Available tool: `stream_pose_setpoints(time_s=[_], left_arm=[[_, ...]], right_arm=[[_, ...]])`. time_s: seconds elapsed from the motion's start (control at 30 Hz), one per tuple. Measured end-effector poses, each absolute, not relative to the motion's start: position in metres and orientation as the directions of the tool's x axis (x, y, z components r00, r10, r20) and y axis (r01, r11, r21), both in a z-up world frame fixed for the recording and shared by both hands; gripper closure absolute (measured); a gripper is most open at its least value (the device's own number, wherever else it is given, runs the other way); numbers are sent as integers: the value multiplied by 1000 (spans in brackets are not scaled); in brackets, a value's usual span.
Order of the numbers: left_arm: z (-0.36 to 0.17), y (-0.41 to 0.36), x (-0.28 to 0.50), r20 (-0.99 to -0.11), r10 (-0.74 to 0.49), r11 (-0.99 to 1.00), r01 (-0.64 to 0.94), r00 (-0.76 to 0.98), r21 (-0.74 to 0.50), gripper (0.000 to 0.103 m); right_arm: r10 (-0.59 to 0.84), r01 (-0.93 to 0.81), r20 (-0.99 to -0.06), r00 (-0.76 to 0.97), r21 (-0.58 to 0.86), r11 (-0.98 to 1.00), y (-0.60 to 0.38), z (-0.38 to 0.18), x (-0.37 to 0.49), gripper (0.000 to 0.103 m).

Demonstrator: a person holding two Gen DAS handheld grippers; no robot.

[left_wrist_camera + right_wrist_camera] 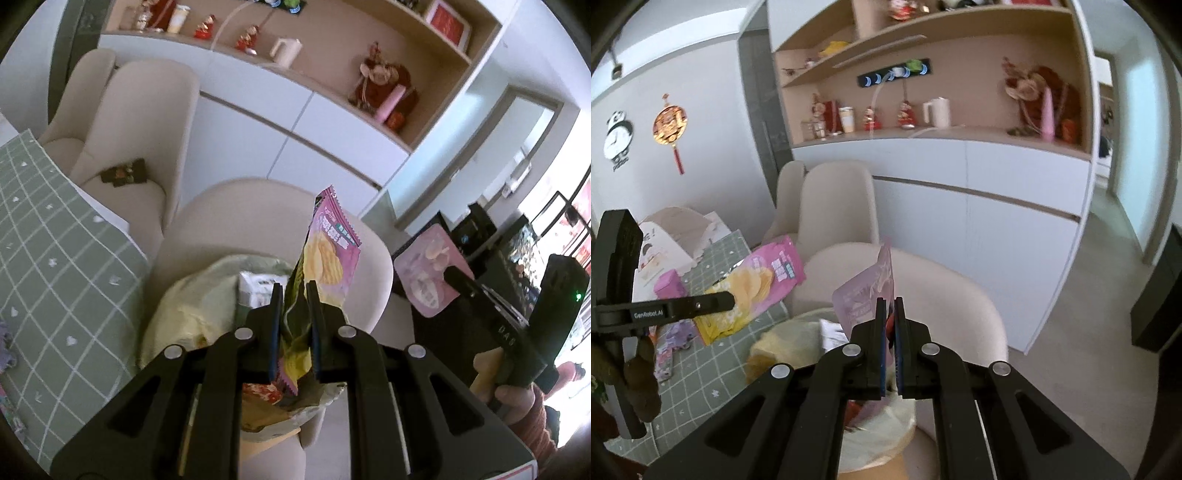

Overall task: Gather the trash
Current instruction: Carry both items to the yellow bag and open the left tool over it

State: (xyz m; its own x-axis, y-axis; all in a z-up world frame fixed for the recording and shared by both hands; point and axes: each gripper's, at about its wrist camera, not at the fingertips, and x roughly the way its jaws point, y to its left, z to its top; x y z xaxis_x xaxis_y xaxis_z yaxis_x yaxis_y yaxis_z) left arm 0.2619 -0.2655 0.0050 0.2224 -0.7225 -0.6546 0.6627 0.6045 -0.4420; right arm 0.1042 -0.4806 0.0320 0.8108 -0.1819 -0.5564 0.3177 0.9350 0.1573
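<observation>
Left gripper [293,291] clamps a pink chip bag [330,247]; right gripper [891,306] pinches a lilac pouch [868,291]. The lined trash bin [783,343] lies at six o'clock beneath both.

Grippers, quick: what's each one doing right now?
Left gripper: shut on the pink chip bag.
Right gripper: shut on the pale purple packet.

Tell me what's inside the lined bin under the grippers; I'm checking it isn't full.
Inside the bin, a white packet lies on the yellowish liner. Both grippers and their wrappers hide the rest.
</observation>
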Motion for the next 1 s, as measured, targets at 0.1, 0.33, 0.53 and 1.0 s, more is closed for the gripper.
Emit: stream_pose_setpoints(time_s=[0.1,0.33,0.53,1.0], left_arm=[[-12,-287,260,-693,-702,600,662,166,-449,92],[-50,-312,257,-768,-624,650,643,148,-404,92],[-50,-310,251,-781,-600,656,665,172,-357,85],[-31,-253,259,-763,-589,722,598,266,-348,69]], right_arm=[[-181,332,-567,803,175,927,-493,23,97,97],[-155,325,-586,795,195,925,-508,8,95,97],[-111,301,-596,795,229,926,-507,0,109,97],[15,198,-637,771,262,945,-465,-22,154,97]])
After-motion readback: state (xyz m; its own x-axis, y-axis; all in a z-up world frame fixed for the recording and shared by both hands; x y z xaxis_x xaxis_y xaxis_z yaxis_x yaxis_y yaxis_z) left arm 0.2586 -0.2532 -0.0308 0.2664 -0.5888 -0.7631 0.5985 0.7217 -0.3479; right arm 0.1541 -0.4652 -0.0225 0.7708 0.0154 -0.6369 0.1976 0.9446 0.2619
